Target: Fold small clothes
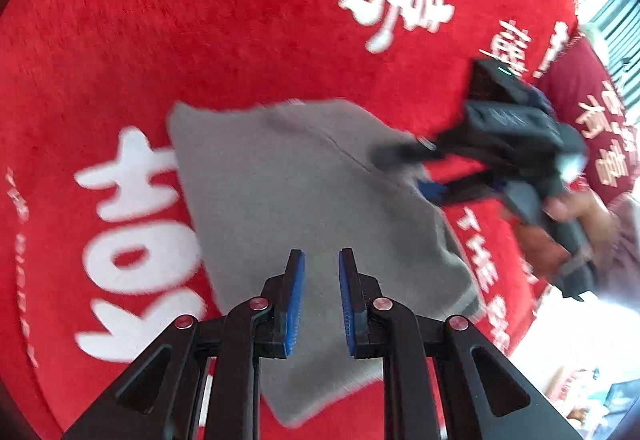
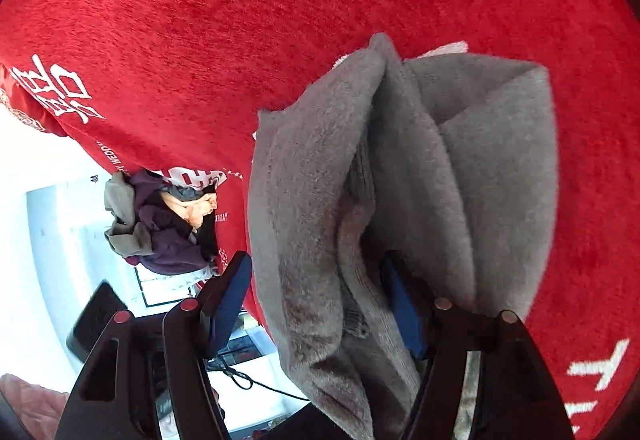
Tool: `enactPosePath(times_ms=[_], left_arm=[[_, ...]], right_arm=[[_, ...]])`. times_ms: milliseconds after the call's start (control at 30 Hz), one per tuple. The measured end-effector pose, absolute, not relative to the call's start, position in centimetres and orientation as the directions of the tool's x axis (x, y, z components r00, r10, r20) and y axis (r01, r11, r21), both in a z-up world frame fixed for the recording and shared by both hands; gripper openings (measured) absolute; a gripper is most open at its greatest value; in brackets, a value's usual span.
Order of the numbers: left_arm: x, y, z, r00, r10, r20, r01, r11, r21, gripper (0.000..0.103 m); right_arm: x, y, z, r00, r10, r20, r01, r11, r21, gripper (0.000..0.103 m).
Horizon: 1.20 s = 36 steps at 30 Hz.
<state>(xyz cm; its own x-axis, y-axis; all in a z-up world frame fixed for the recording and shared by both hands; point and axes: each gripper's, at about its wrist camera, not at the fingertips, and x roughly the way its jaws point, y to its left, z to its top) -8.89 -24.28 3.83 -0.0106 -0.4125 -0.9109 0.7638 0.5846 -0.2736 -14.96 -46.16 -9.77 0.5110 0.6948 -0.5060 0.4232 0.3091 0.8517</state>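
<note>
- Left wrist view: the left gripper [image 1: 321,296] points down at a grey garment [image 1: 304,207] lying folded on a red cloth [image 1: 200,19] with white lettering. Its blue pads [image 1: 295,300] stand a narrow gap apart with nothing between them; the garment lies just beyond and beneath the tips.
- Ahead and to the right, blurred, the right gripper [image 1: 424,171] reaches to the garment's far edge, carried by a person's hand [image 1: 576,215].
- Risk here: the nearly closed jaws could push or drag the top layer and undo the fold, since nothing pins the fabric.
- Right wrist view: the right gripper [image 2: 316,304] stands wide open, with thick folds of the grey garment [image 2: 400,179] bunched between its fingers and draped over the right one. The pads do not appear to press it.
- Risk here: draped fabric may snag on that finger and lift as the tool pulls away, spoiling the fold.
- A pile of other clothes [image 2: 152,224] lies well off to the left.
</note>
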Motion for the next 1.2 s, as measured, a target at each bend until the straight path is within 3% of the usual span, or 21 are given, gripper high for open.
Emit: enactPosePath(times_ms=[67, 167, 233, 267, 467, 600, 833, 933, 1067, 1100, 1200], left_arm=[[-9.0, -23.5, 3.0, -0.074, -0.404, -0.912, 0.718, 0.613, -0.33, 0.019], [-8.6, -22.8, 1.9, -0.038, -0.358, -0.933, 0.68, 0.675, -0.287, 0.019], [-8.2, -22.7, 1.3, -0.016, -0.345, -0.938, 0.681, 0.684, -0.263, 0.019], [-8.1, -22.6, 1.0, -0.016, -0.343, -0.939, 0.686, 0.679, -0.26, 0.019], [-8.5, -22.8, 1.2, -0.058, -0.356, -0.933, 0.73, 0.623, -0.283, 0.019], [-9.2, -23.2, 1.7, -0.113, -0.372, -0.921, 0.753, 0.572, -0.324, 0.019], [-10.4, -24.1, -0.5, -0.173, -0.344, -0.923, 0.758, 0.552, -0.348, 0.019], [-10.7, -24.4, -0.5, -0.148, -0.331, -0.932, 0.764, 0.56, -0.32, 0.019], [-10.5, -23.9, 0.2, -0.126, -0.321, -0.939, 0.744, 0.595, -0.303, 0.019], [-10.4, -23.7, 0.4, -0.115, -0.32, -0.941, 0.737, 0.607, -0.296, 0.021], [-9.8, -22.1, 0.9, -0.058, -0.308, -0.95, 0.712, 0.654, -0.256, 0.1]], right_arm=[[-14.4, -46.0, -9.9, 0.519, 0.696, -0.496, 0.422, 0.296, 0.857, 0.071], [-12.9, -45.9, -10.2, 0.534, 0.697, -0.479, 0.414, 0.279, 0.867, 0.07], [-12.2, -45.7, -10.4, 0.513, 0.687, -0.514, 0.438, 0.306, 0.846, 0.043], [-11.9, -45.6, -10.4, 0.499, 0.683, -0.533, 0.446, 0.325, 0.834, 0.02], [-12.4, -43.4, -2.5, 0.569, 0.618, -0.543, 0.273, 0.482, 0.833, 0.019], [-14.4, -43.4, -0.3, 0.58, 0.588, -0.563, 0.275, 0.509, 0.815, 0.019], [-17.1, -47.0, -7.3, 0.451, 0.503, -0.738, 0.476, 0.563, 0.675, 0.02], [-17.4, -47.8, -9.4, 0.463, 0.527, -0.713, 0.51, 0.5, 0.7, 0.022], [-18.8, -47.3, -7.6, 0.458, 0.502, -0.734, 0.531, 0.508, 0.678, 0.047], [-19.6, -47.1, -6.7, 0.445, 0.493, -0.748, 0.535, 0.523, 0.663, 0.051], [-21.7, -45.1, -4.4, 0.428, 0.484, -0.764, 0.517, 0.562, 0.646, 0.051]])
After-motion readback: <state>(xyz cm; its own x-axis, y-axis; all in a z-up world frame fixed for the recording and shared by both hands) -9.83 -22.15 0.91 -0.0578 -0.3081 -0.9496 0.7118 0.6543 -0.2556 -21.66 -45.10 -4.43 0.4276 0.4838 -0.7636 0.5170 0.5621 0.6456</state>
